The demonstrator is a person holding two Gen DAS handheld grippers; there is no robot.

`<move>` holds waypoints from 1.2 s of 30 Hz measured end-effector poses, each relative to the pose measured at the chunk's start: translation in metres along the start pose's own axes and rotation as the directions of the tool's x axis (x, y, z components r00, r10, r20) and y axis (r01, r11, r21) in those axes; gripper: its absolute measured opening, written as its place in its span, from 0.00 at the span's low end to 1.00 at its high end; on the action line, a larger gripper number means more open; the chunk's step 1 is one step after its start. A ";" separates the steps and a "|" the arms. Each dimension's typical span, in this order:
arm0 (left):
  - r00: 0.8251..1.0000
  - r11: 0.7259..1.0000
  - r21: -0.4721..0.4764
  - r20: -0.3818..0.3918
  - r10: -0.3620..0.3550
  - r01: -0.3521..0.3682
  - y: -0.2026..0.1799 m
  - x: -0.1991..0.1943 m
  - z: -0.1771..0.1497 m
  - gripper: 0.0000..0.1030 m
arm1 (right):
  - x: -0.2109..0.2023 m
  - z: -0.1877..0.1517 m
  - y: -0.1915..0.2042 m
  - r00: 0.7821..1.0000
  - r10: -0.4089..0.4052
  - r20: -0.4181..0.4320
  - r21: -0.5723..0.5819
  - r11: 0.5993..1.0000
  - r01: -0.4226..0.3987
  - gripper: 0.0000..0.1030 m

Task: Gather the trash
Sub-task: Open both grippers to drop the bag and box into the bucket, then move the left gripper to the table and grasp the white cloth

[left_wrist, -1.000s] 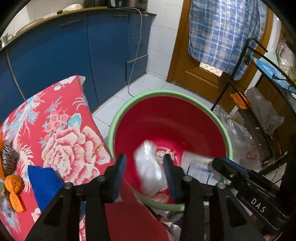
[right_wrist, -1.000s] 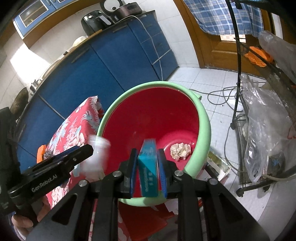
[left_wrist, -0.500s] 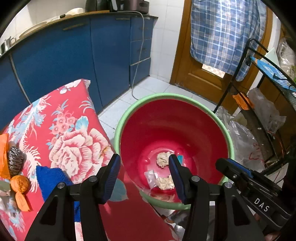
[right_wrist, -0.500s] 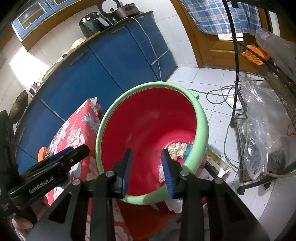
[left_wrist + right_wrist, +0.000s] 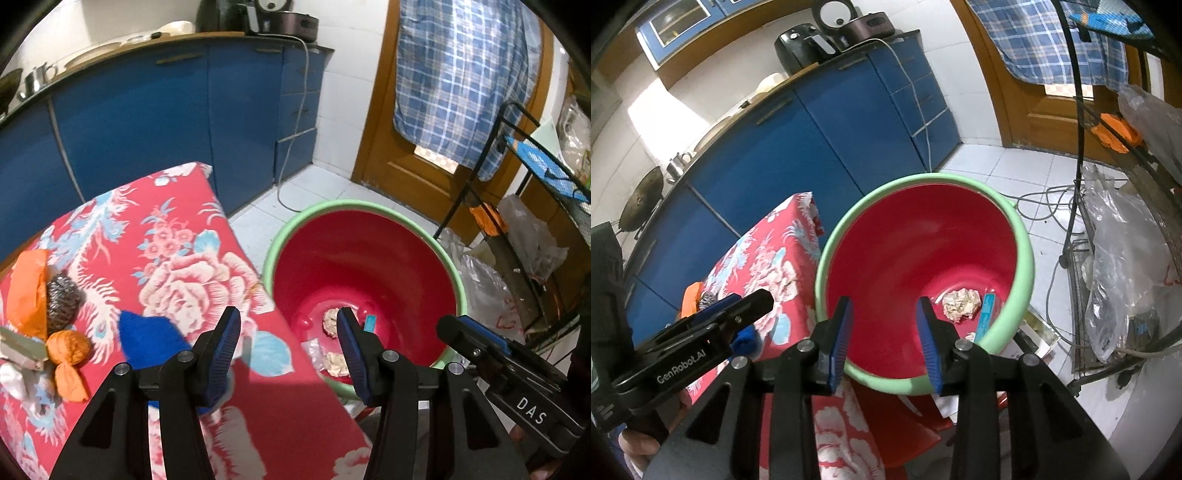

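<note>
- Hanging above the near rim of the basin, the left claw stands open with nothing between its blue pads.
- Right claw — its jaws are opening, nothing between them — hangs over the same basin, red inside with a green rim.
- Trash lies at the basin's bottom: a paper wad, a blue box leaning on the wall just right of it, and in the left view a clear wrapper with more crumpled paper near it.
- Left of the basin is the worktop under a red floral cloth, its right edge just beside the rim.
- On the cloth's left part lie more bits — an orange bag touching a steel scourer, an orange peel nearer, and a blue cloth behind the left claw's left finger.
- Far side: blue cabinets, a wooden door with a checked cloth hung on it.
- Right of the basin, clear plastic bags sit by a black wire rack.
</note>
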State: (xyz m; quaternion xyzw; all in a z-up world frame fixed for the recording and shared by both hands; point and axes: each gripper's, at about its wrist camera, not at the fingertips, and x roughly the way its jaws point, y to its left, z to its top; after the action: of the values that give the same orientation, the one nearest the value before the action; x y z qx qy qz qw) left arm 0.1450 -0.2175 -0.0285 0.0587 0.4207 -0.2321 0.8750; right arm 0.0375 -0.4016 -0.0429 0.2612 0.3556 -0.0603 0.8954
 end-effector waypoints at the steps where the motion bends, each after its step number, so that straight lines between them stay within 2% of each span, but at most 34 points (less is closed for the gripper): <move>1: 1.000 1.000 -0.007 0.004 0.006 -0.006 0.003 -0.003 -0.001 0.54 | -0.001 0.000 0.004 1.000 0.004 0.001 -0.007 1.000 -0.004 0.38; 12: 0.997 0.994 -0.087 0.034 0.063 -0.060 0.040 -0.033 -0.011 0.54 | -0.008 -0.008 0.039 0.999 0.051 -0.008 -0.066 0.996 -0.051 0.42; 19: 0.991 0.982 -0.149 0.044 0.128 -0.120 0.076 -0.055 -0.024 0.54 | -0.008 -0.017 0.067 0.996 0.089 -0.027 -0.111 0.990 -0.091 0.45; 29: 0.969 0.936 -0.269 0.036 0.246 -0.227 0.142 -0.083 -0.046 0.54 | 0.006 -0.032 0.110 0.989 0.127 -0.079 -0.175 0.975 -0.139 0.47; 36: 0.957 0.899 -0.348 0.013 0.289 -0.266 0.183 -0.089 -0.064 0.54 | 0.023 -0.040 0.137 0.984 0.134 -0.117 -0.223 0.962 -0.157 0.52</move>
State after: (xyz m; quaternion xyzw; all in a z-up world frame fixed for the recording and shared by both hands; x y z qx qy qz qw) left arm 0.1354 -0.0045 -0.0188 -0.0427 0.4137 -0.0301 0.9089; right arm 0.0706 -0.2624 -0.0248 0.1836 0.3848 0.0608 0.9025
